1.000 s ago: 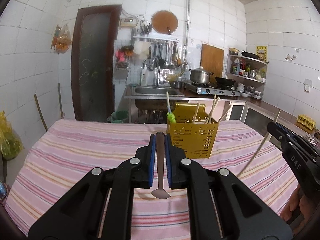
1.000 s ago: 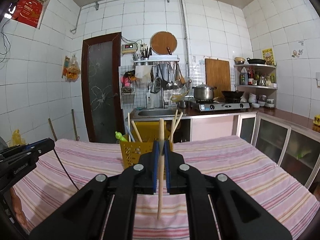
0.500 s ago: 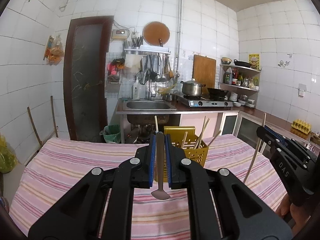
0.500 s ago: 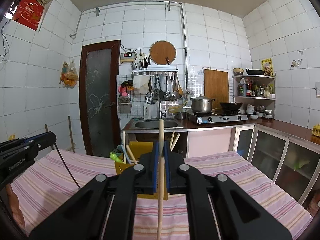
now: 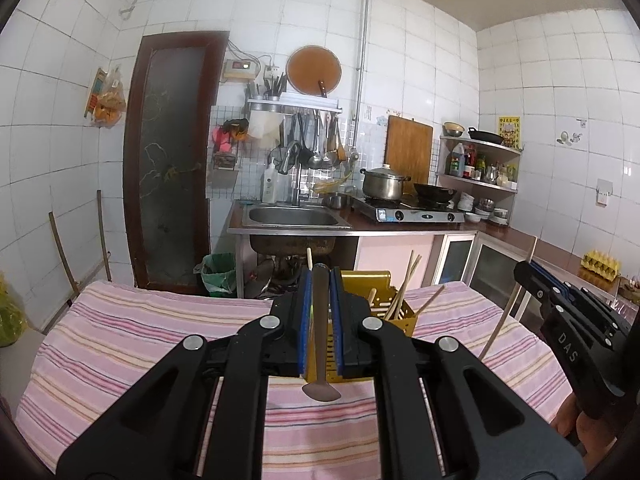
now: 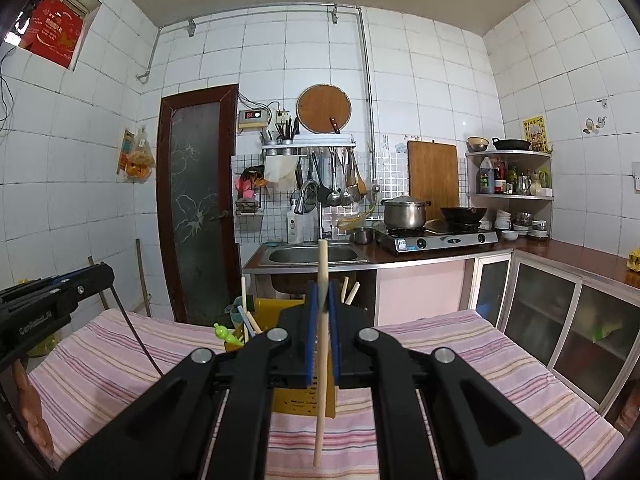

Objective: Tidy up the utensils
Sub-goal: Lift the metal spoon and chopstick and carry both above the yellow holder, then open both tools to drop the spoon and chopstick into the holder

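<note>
Striped cloth [image 5: 140, 336] held a yellow caddy [image 5: 394, 314] (chopsticks inside); left gripper [image 5: 320, 320] clamped a spoon [image 5: 320, 360], right gripper [image 6: 322, 334] clamped a chopstick [image 6: 321, 360].

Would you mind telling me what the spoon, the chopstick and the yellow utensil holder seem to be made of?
Spoon: apparently metal, dull grey-brown with a faint sheen on its bowl.
Chopstick: probably wood or bamboo, pale, matte and unpainted.
Yellow utensil holder: likely moulded plastic, judging by its uniform colour and slotted walls.

My two grippers are black, with blue pads [image 5: 306, 320], silver screws [image 6: 368, 335] and white lettering [image 5: 567, 347] along one side.
</note>
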Tool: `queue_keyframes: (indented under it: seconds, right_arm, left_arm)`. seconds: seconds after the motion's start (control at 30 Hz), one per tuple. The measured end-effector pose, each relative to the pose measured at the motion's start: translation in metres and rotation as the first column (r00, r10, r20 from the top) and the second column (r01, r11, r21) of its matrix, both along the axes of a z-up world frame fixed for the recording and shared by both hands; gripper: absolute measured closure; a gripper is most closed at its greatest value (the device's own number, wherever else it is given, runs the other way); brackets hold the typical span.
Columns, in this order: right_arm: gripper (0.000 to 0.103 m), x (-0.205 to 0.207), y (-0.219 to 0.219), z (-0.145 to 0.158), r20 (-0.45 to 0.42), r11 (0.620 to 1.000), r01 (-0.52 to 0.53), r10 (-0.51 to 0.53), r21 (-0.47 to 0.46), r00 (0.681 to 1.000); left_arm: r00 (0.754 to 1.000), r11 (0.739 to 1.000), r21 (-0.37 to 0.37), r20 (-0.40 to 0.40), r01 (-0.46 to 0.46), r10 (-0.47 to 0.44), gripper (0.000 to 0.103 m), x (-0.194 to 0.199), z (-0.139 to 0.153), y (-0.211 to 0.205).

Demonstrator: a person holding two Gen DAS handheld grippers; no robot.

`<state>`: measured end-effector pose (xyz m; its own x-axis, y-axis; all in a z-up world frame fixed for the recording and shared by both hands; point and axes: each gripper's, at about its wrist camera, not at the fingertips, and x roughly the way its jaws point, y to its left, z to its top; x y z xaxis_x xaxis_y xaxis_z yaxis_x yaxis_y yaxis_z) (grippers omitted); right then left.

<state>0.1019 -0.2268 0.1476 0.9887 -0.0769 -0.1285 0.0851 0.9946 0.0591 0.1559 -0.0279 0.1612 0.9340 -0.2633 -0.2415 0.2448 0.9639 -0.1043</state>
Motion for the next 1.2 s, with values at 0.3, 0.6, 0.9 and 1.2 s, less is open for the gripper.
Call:
queue_keyframes:
  seconds: [0.3, 0.6, 0.9, 1.2]
  right_arm:
    - [0.097, 0.014, -0.004, 0.014, 0.031, 1.0, 0.0, 0.001, -0.008, 1.0]
    - [0.097, 0.047, -0.001, 0.056, 0.116, 1.0, 0.005, -0.002, -0.025, 0.993]
    - [0.097, 0.111, -0.006, 0.062, 0.123, 1.0, 0.016, -0.013, -0.019, 0.992]
    - [0.097, 0.178, -0.016, -0.003, -0.096, 1.0, 0.004, -0.002, 0.026, 0.995]
  left_arm:
    - [1.0, 1.0, -0.022, 0.02, 0.014, -0.014, 0.095, 0.023, 0.02, -0.003]
    - [0.997, 0.998, -0.049, 0.071, 0.027, -0.023, 0.095, 0.064, 0.052, -0.016]
    - [0.998, 0.999, -0.012, 0.054, 0.044, -0.044, 0.095, 0.125, 0.042, -0.043]
    - [0.996, 0.999, 0.003, -0.075, 0.047, -0.047, 0.096, 0.177, -0.011, -0.053]
